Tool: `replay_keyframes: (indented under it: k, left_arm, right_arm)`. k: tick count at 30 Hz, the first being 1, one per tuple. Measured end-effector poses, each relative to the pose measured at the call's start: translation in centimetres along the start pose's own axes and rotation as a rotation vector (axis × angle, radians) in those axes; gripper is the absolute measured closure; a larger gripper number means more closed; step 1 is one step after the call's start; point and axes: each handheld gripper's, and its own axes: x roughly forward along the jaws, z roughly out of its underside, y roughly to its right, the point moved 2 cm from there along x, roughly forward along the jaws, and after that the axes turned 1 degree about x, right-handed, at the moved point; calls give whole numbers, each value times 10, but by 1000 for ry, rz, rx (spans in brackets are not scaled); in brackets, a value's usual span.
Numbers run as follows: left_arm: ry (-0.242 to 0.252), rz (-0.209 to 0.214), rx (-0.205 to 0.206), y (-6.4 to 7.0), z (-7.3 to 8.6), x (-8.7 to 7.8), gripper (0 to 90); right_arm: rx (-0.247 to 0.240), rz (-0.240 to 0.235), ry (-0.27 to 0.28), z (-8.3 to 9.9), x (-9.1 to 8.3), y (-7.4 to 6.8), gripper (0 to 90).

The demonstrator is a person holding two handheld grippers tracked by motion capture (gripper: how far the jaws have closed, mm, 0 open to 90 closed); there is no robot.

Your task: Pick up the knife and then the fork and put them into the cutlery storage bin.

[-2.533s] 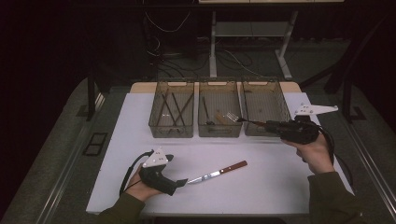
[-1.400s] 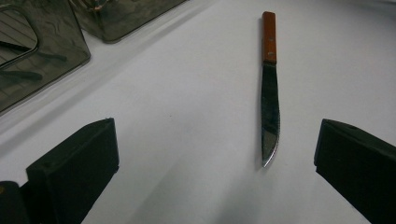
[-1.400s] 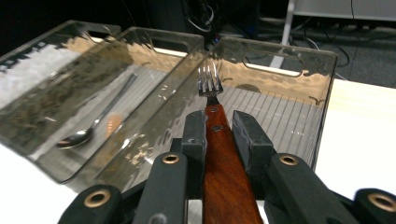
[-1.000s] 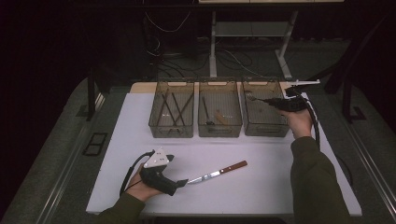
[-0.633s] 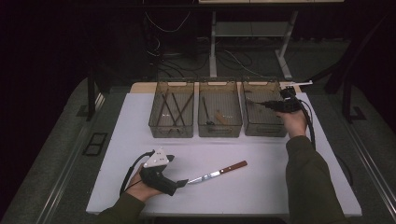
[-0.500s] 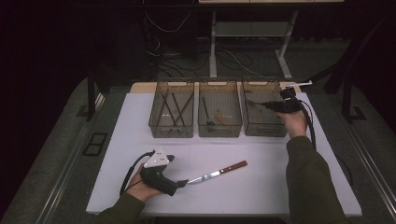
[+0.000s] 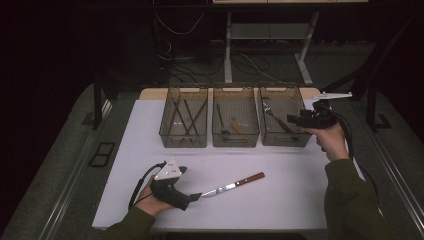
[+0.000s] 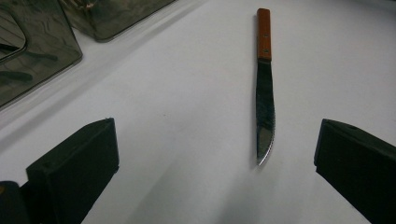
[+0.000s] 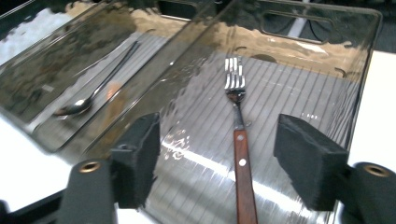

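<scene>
Cutlery sorting is the work here: the fork (image 9: 237,140) lies flat in the right bin (image 7: 305,134), between the wide-open, empty jaws of the right gripper (image 9: 224,156). The left gripper (image 8: 210,182), also wide open and empty, faces the knife (image 8: 264,84) on the table (image 7: 300,190); it is better to grasp the wooden handle, not the blade.

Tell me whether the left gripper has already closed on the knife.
No: in the left gripper view, the left gripper has its jaws wide apart, and the knife lies untouched on the white table.
</scene>
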Motion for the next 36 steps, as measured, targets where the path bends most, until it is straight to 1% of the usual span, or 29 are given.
replay_keyframes:
  k: [1,2,4,5,8,10,11,13,14,16,19,24,27,29,36]
  left_arm:
    - [-1,0,0,0,0,0,0]
    - [-3,-1,0,0,0,0,0]
    - [-5,0,1,-1,0,0,0]
    - [-6,0,2,-1,0,-1,0]
    - [-5,0,3,-1,0,-1,0]
    - [-4,0,2,-1,0,-1,0]
    - [-4,-1,1,-1,0,-1,0]
    - [-5,0,-3,-1,1,0,0]
    - [-6,-1,-2,-1,1,0,0]
    - [-6,-1,-3,0,1,0,0]
    - [-7,-2,-3,0,1,0,0]
    - [-8,-4,-3,-1,1,0,0]
    - [-6,-4,-4,0,1,-1,0]
    - [-3,3,-7,0,1,-1,0]
    - [-5,2,-7,0,0,0,0]
  right_arm:
    - [-18,6,8,2,-3,-3,282]
    - [-30,-1,12,4,-6,-6,273]
    - [-61,-17,16,8,-12,-12,228]
    - [-69,-22,14,10,-14,-15,208]
    - [-88,-25,34,17,-23,-25,187]
    - [-97,-11,56,22,-29,-31,184]
    - [-97,-13,64,24,-31,-33,184]
    - [-98,-27,91,31,-37,-39,182]
    - [-97,-28,101,34,-38,-42,166]
    - [-94,-54,111,43,-41,-47,156]
    - [-96,-84,107,57,-43,-55,155]
    - [-95,-103,91,77,-44,-64,155]
    - [-101,-100,82,88,-45,-69,155]
    - [-105,-109,71,94,-46,-72,155]
    - [-135,-125,32,116,-47,-85,155]
